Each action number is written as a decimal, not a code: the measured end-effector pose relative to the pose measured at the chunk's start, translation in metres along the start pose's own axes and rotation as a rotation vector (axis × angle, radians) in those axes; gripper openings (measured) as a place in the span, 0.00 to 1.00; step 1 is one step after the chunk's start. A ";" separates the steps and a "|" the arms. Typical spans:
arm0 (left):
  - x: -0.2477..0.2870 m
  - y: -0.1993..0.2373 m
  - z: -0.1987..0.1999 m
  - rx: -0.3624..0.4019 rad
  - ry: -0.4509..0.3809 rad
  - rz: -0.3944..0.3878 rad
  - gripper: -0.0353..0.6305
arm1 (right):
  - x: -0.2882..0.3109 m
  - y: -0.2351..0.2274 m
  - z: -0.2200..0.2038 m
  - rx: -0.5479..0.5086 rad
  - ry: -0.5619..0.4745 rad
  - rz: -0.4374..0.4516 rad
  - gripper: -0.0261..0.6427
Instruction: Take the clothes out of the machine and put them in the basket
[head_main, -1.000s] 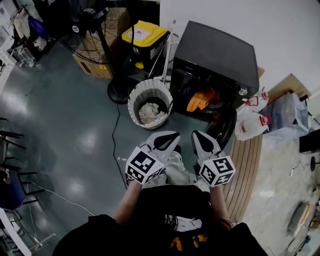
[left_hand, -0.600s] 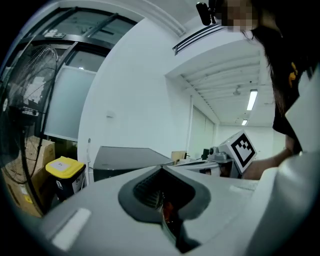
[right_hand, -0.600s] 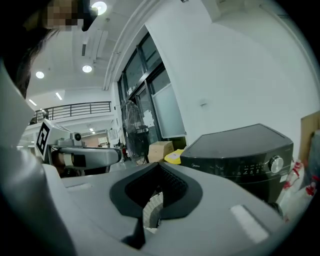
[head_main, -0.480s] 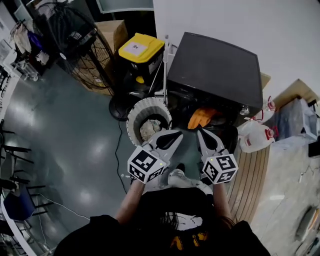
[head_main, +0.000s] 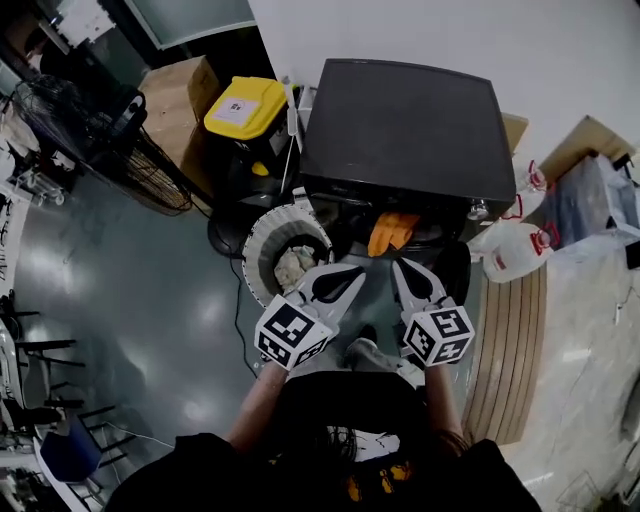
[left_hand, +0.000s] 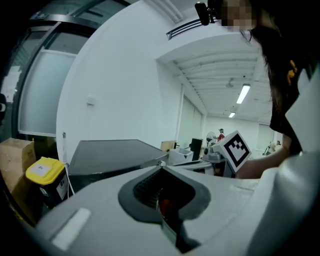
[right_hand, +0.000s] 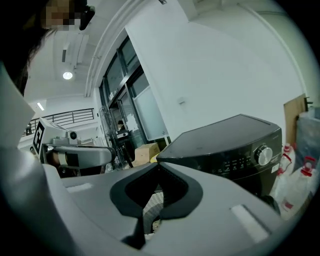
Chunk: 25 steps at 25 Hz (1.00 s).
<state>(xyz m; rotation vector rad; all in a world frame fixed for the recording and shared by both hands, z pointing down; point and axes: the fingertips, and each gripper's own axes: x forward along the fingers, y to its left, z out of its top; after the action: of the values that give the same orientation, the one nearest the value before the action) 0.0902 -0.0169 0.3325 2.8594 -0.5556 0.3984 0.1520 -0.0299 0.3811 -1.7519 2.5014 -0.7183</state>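
Both tools are closed and empty: the left hand-held gripper (head_main: 348, 275) and the right hand-held gripper (head_main: 403, 270) each have their jaws pressed together at the tips, with nothing between them. They are held side by side in front of the black machine (head_main: 405, 130), short of its opening.

An orange garment (head_main: 392, 231) spills over the lip of the drum, half in and half out. The white woven basket (head_main: 262, 232) stands just to the left of the opening, with a pale cloth (head_main: 293, 266) already in it.

From where I stand, the first risk is a poor grip. The jaws must open before they reach the cloth, and a pinch on a loose fold alone could let it slide off onto the floor between machine and basket. The open door (head_main: 455, 268) sits just beside the right tool, so a wide swing could knock it. The basket looks light, and a nudge on its rim might tip or shift it. A cable (head_main: 238, 300) trails on the floor nearby, which could catch a dragging sleeve
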 end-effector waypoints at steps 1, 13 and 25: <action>0.001 0.000 -0.001 0.009 0.012 -0.011 0.06 | 0.001 -0.001 -0.001 0.010 -0.002 -0.009 0.06; -0.001 0.035 -0.012 0.147 0.106 -0.235 0.06 | 0.026 -0.011 -0.002 0.125 -0.123 -0.239 0.06; -0.001 0.069 -0.037 0.321 0.161 -0.489 0.06 | 0.048 -0.026 -0.052 0.156 -0.127 -0.501 0.11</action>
<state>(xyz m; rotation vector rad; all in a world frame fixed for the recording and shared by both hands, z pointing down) 0.0542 -0.0707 0.3771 3.0785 0.2624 0.6659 0.1432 -0.0610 0.4490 -2.2990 1.8782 -0.7593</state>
